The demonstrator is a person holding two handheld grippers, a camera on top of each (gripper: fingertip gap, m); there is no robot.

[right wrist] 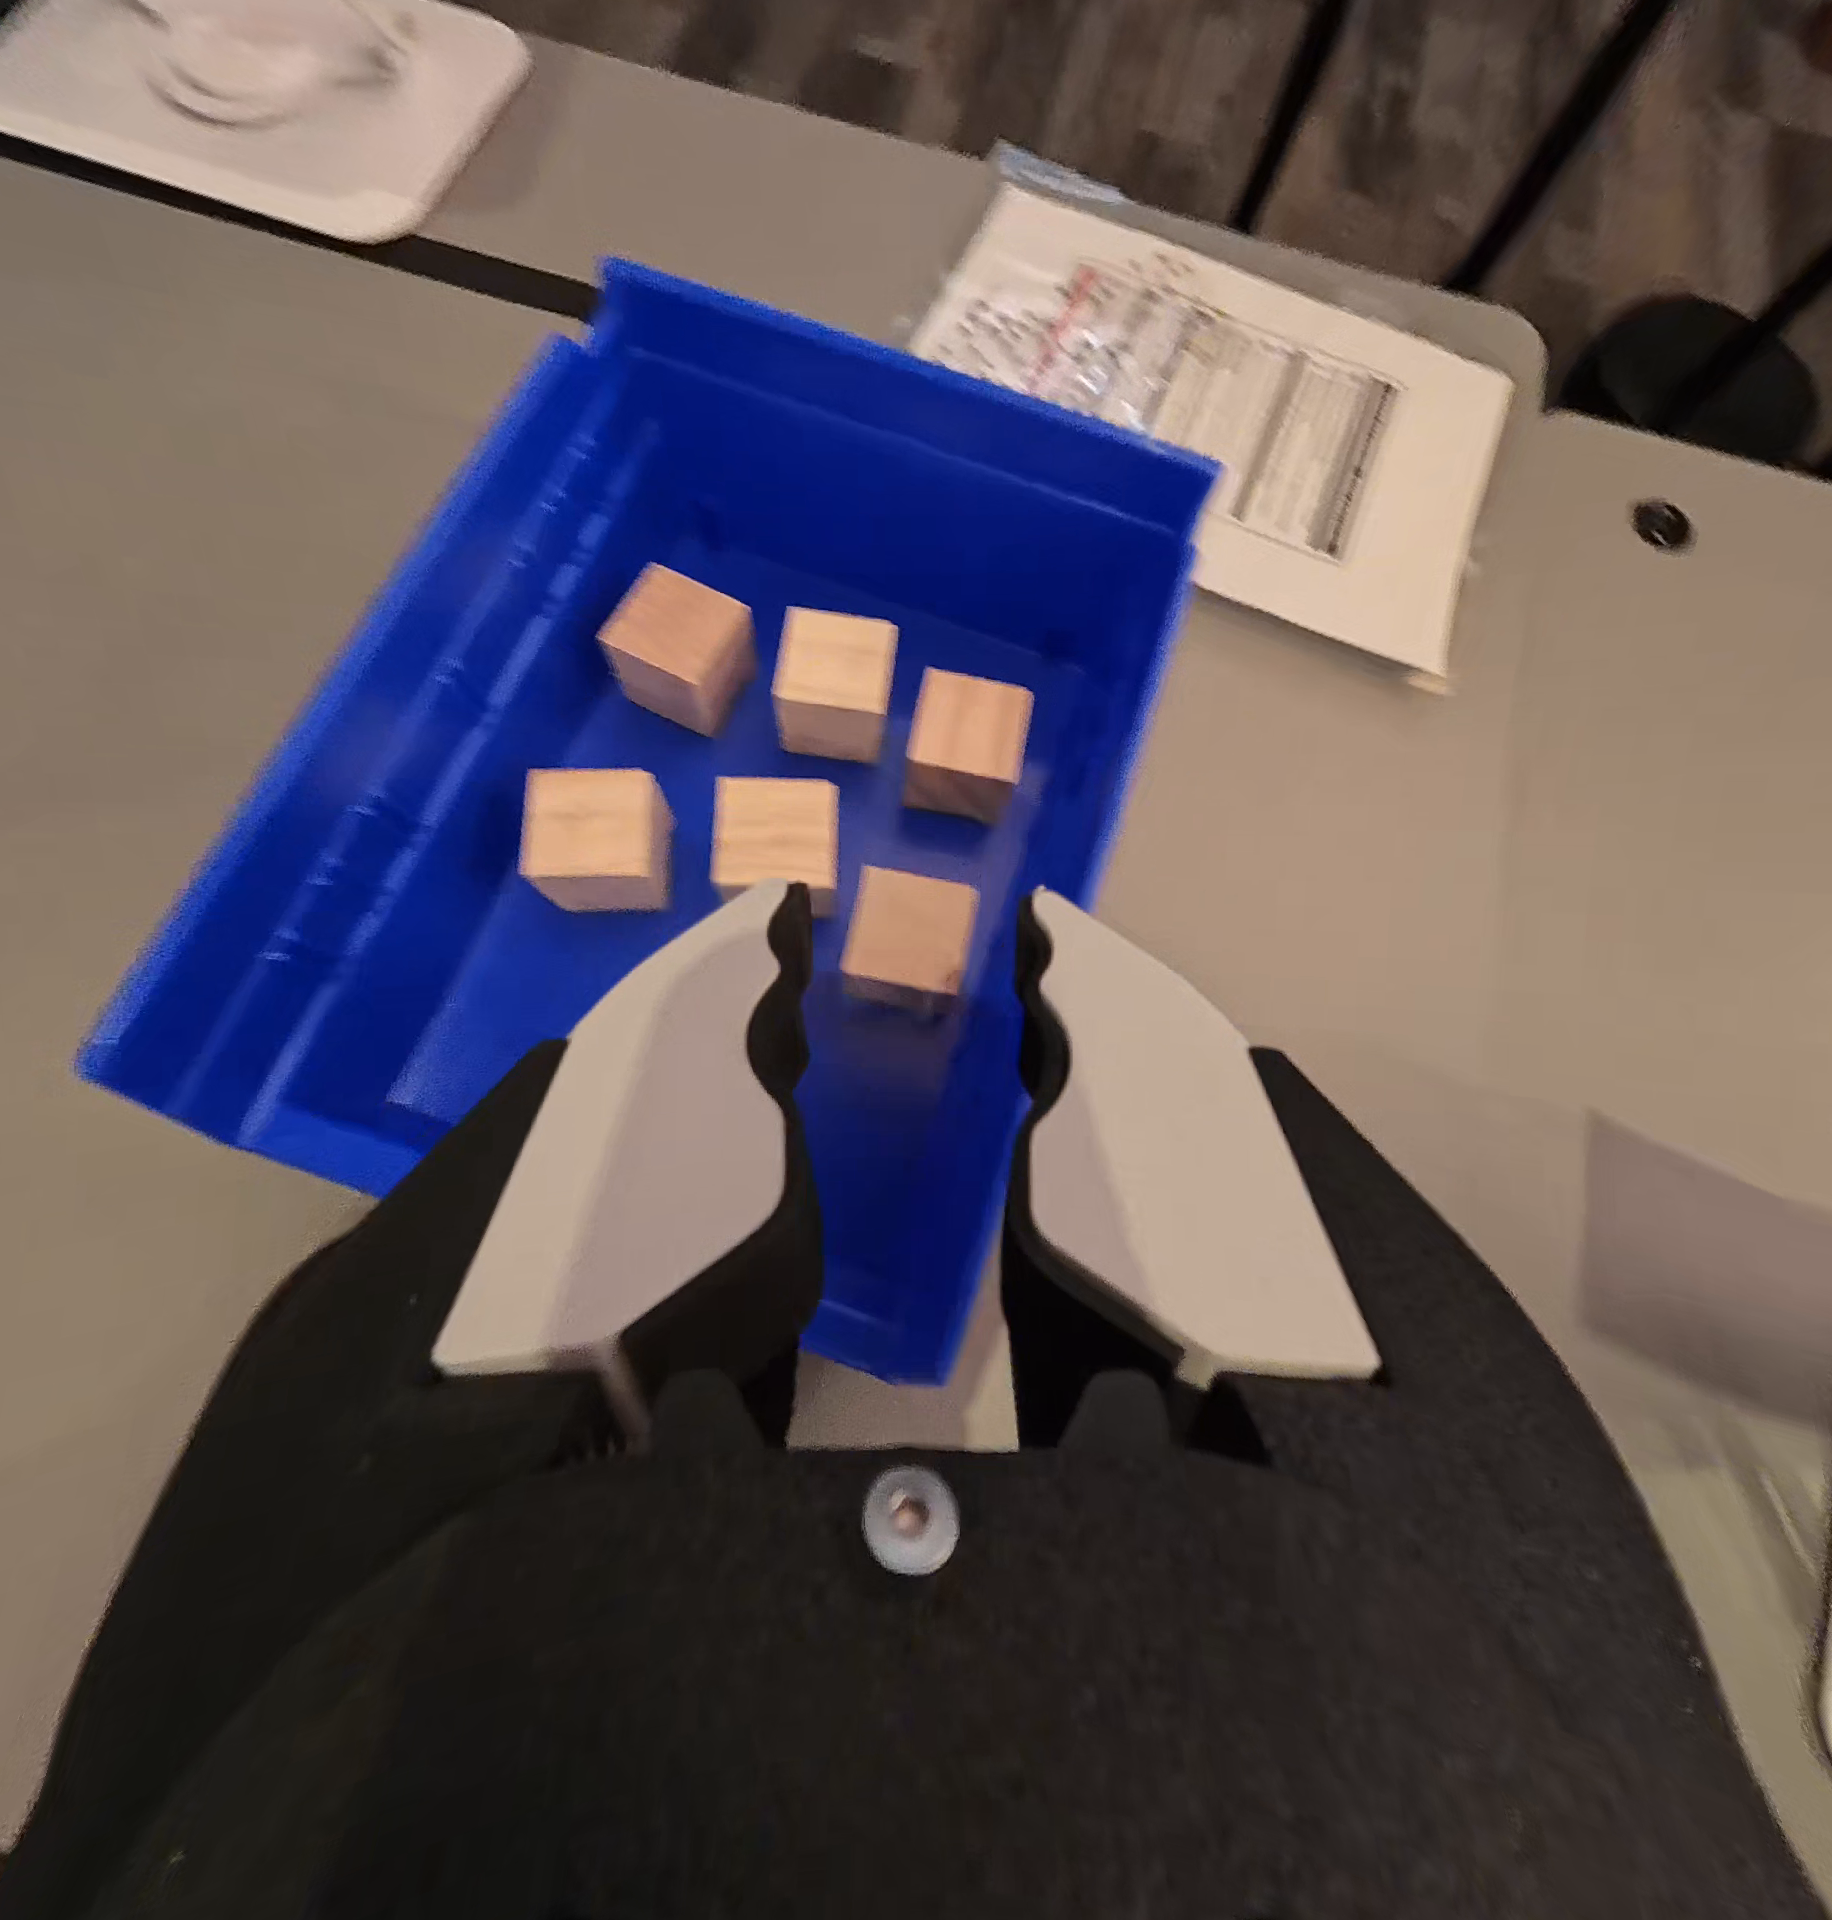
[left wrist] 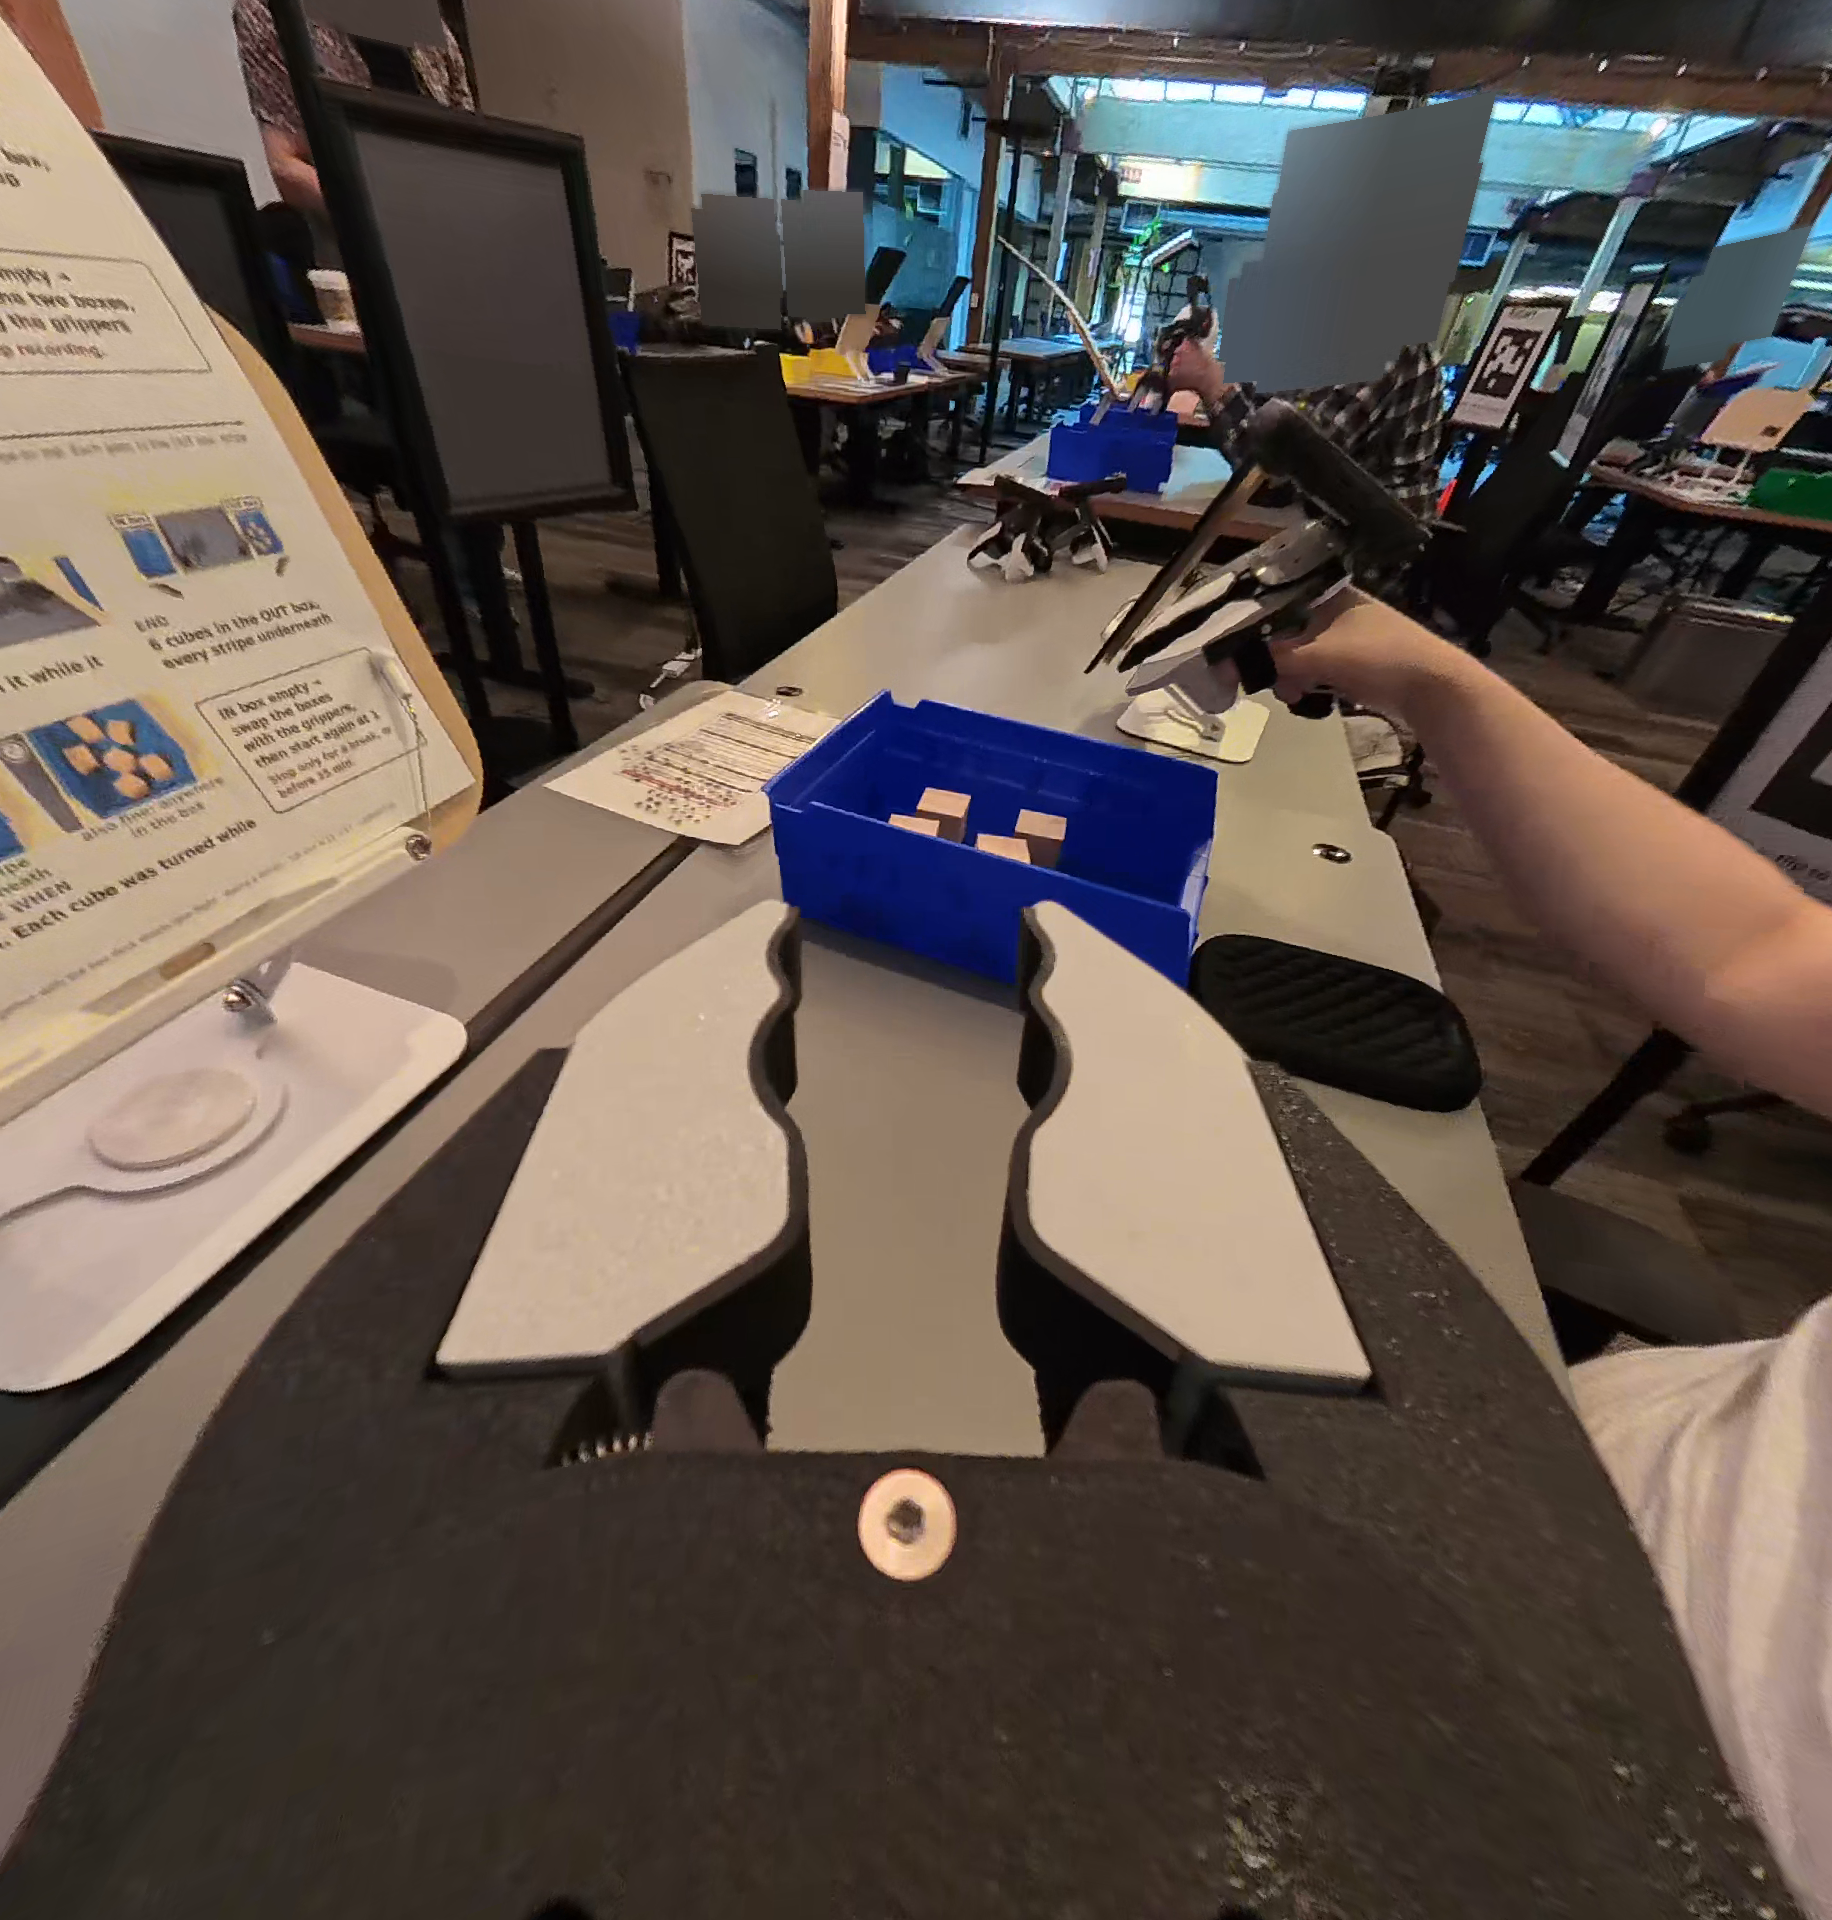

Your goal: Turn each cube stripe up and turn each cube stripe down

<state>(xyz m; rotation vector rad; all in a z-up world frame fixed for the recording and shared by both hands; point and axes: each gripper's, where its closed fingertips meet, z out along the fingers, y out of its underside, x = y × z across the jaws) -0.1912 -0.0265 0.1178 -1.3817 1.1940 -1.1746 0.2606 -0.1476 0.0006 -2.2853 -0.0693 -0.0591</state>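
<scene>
Six cubes (right wrist: pixel 777 764) sit in the blue box (right wrist: pixel 392 862); right gripper (right wrist: pixel 912 914) above and left gripper (left wrist: pixel 907 920) nearby both gape empty.

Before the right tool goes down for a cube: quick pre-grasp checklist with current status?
1. Right tool open, holding nothing: ok.
2. Nearest cube lined up between its fingers: ok, though the frame is blurred.
3. Six cubes in the blue bin, set apart from each other: ok.
4. Stripe visible on any cube top: not ok, tops look plain.
5. Left tool open, short of the bin, out of the way: ok.
6. Right tool's height over the cube: cannot tell.
</scene>
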